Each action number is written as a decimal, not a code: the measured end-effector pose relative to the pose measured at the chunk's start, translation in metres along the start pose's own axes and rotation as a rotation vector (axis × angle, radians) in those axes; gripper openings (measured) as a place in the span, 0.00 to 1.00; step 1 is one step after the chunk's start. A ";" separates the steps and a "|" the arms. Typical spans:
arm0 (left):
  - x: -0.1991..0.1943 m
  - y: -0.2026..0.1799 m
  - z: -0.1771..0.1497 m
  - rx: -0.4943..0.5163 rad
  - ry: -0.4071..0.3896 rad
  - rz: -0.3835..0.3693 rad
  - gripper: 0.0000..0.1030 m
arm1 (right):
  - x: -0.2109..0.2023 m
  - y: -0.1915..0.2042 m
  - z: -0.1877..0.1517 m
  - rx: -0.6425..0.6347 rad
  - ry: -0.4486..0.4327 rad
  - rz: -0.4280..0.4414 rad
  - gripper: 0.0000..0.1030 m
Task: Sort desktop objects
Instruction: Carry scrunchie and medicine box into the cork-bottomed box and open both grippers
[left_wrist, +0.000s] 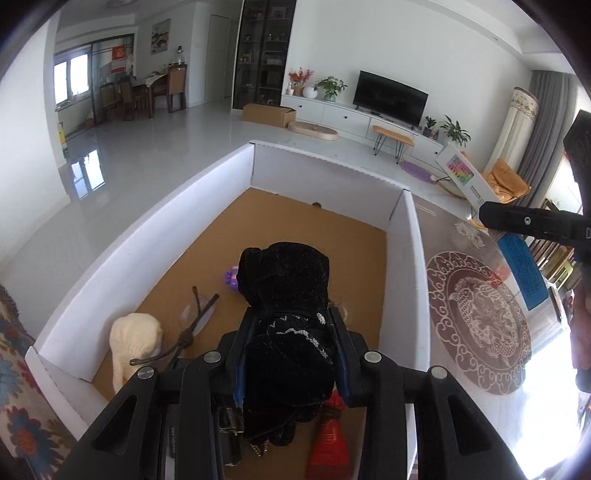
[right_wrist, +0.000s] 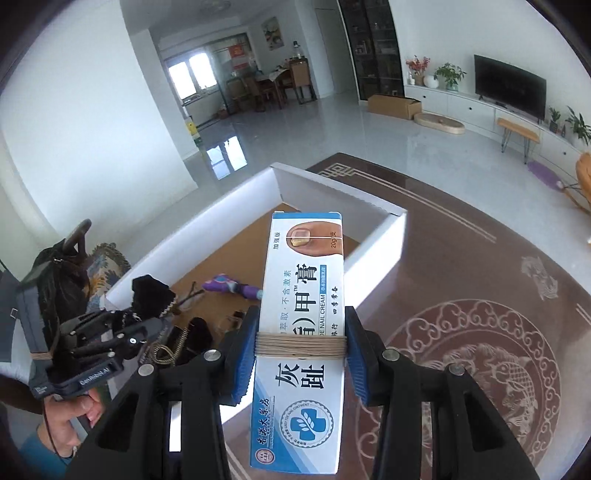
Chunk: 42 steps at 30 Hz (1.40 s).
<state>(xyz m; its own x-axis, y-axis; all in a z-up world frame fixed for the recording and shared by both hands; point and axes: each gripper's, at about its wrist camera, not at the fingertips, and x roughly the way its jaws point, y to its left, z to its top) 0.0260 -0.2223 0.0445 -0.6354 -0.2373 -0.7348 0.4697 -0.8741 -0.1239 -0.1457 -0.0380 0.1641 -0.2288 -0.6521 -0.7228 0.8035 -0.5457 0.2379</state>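
Carton (right_wrist: 301, 343) of nail cream is sitting clamped in my right gripper (right_wrist: 300, 349), long axis running straight out along the fingers, toenail photo end pointing away toward the white box (right_wrist: 373, 258). I'm reading "NAIL CREAM", "20g" and large Chinese characters on its glossy white/blue face; tan cord is wrapping its middle btwn the blue ribbed pads (right_wrist: 244, 356). It's hanging above the brown patterned table (right_wrist: 480, 295), just beside the box's near wall.

My left gripper (left_wrist: 291, 354) is pinching a black velvet pouch (left_wrist: 284, 295), soft and crumpled, w/ a beaded trim, standing upright over the box (left_wrist: 410, 258). On the box's cardboard floor I'm seeing a cream knit item (left_wrist: 135, 343), glasses (left_wrist: 197, 314), a purple toy (left_wrist: 232, 278) and a red bag (left_wrist: 328, 439).
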 end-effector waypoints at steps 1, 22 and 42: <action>0.003 0.008 -0.003 -0.010 0.011 0.016 0.35 | 0.013 0.019 0.006 -0.008 0.005 0.037 0.43; -0.013 0.009 -0.027 0.010 -0.102 0.119 0.78 | 0.087 0.078 -0.027 -0.098 0.084 -0.058 0.82; -0.054 -0.011 -0.029 -0.097 -0.160 0.217 0.99 | 0.056 0.083 -0.053 -0.181 0.062 -0.126 0.95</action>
<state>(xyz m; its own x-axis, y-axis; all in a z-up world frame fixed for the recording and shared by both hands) 0.0731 -0.1874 0.0659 -0.5982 -0.4852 -0.6377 0.6572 -0.7525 -0.0439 -0.0626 -0.0925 0.1090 -0.3041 -0.5481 -0.7791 0.8573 -0.5142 0.0271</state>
